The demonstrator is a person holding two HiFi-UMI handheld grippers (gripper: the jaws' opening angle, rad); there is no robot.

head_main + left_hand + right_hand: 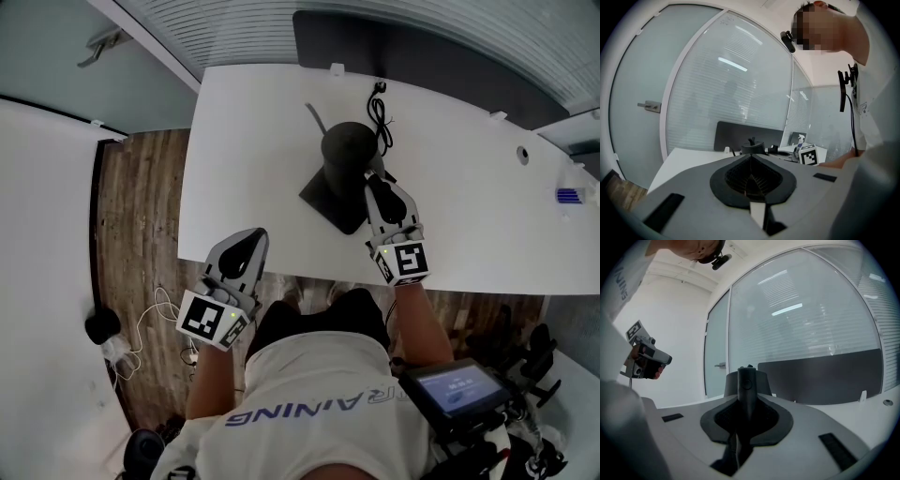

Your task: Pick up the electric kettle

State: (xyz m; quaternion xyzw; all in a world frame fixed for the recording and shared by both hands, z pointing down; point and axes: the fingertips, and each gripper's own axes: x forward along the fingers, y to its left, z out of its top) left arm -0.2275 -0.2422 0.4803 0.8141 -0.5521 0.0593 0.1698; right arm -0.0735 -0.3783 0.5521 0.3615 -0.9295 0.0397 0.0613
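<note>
The right gripper's (746, 403) jaws stand narrow, closed on the kettle's handle (746, 380), which rises upright between the dark pads (761, 420) and fills the gap. Behind the handle the kettle's dark body (761, 383) shows just past the fingertips. From the head view this gripper reaches in from the near side of the table (244, 141), level with the kettle (347, 150), and its marker cube (405, 261) sits near the table's near edge. The kettle is near the middle of the table, over a dark pad (328, 202); whether its bottom touches the pad cannot be told. A black cord (381, 117) lies coiled just beyond the kettle, towards the far edge, where a dark panel (375, 37) stands.

The left gripper's (750, 164) jaws are together, the ribbed pads meeting along a centre line with nothing between them. It points towards the table from off its near left corner, over the wooden floor (141, 206), well apart from the kettle. Its own view looks across the tabletop to the kettle in the distance, with the right gripper's cube beside it.
</note>
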